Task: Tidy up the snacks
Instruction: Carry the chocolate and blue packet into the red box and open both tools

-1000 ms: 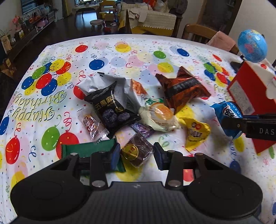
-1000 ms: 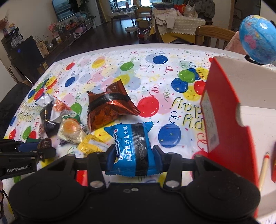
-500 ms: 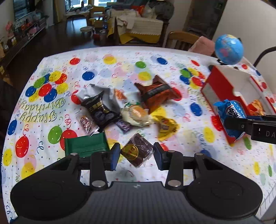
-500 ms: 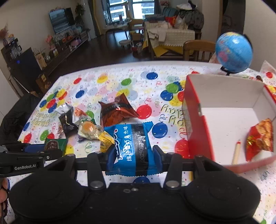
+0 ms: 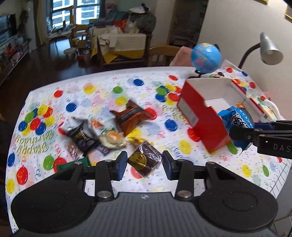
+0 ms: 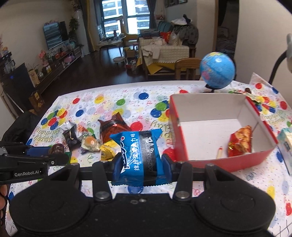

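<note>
Dark floor, daylit window

Balloon-print table, scattered snacks, red box

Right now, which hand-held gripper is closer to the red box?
The right hand-held gripper, holding the blue snack packet, sits just beside the red box. The left hand-held gripper holds the brown cake farther away, near the snack pile.

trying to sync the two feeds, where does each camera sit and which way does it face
Left wrist: on the left gripper, angled down over the table; its fingers hold a brown cake, and the right gripper enters from the right.
Right wrist: on the right gripper, angled down at the table; its fingers hold a blue pack.
Shared: red box, globe.
</note>
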`<state>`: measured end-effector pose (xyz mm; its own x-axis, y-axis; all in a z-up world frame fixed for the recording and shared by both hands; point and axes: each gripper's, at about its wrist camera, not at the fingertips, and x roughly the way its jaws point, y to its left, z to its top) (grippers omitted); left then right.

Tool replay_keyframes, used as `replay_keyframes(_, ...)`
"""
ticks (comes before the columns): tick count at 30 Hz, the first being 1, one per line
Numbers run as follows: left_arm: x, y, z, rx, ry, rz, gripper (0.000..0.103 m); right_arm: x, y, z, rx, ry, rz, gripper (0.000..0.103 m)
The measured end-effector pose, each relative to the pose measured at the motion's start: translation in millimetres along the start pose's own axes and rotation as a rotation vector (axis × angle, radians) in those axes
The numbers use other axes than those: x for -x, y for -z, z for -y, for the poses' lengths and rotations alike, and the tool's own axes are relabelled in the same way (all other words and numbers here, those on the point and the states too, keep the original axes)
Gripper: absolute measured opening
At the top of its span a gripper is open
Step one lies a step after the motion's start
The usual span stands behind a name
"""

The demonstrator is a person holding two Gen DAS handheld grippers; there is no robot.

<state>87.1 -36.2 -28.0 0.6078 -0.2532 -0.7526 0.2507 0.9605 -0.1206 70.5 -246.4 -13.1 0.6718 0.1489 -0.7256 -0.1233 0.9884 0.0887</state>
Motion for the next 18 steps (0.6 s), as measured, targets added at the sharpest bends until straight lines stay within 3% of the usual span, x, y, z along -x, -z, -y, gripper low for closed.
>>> replay_keyframes(8,0.0,-26.4,37.2,-0.048,0.016,0.026,0.041,12.8,-11.7,35.0,-0.009,0.017,0.036,0.044)
replay_keyframes(18,-36.7,-72.3,101.1,-0.083,0.037,0.035,0.041,1.7,-32.6,103.9,-0.002,0.020,0.039,0.044)
